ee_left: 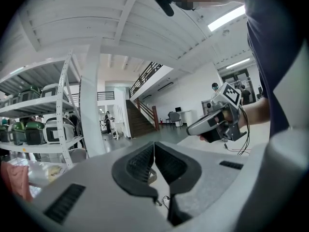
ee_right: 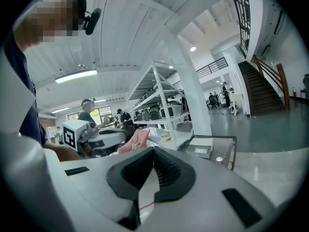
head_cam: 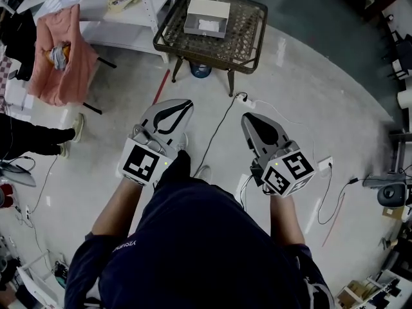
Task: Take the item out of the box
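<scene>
A white open box (head_cam: 207,17) sits on a dark wicker table (head_cam: 257,37) at the far top of the head view, well ahead of both grippers. It also shows in the right gripper view as the box (ee_right: 202,146) on the table (ee_right: 231,151). What lies inside the box is hidden. My left gripper (head_cam: 187,103) is held in front of my body, jaws shut and empty, tips meeting (ee_left: 154,146). My right gripper (head_cam: 246,117) hangs beside it, also shut with nothing between its jaws (ee_right: 153,151). Both are held above the floor, far from the box.
A white shelf rack (head_cam: 96,18) with a pink garment (head_cam: 61,56) stands at the far left. Another person's leg (head_cam: 38,140) is at the left edge. Cables and a power strip (head_cam: 241,98) lie on the floor. A blue object (head_cam: 200,70) sits under the table.
</scene>
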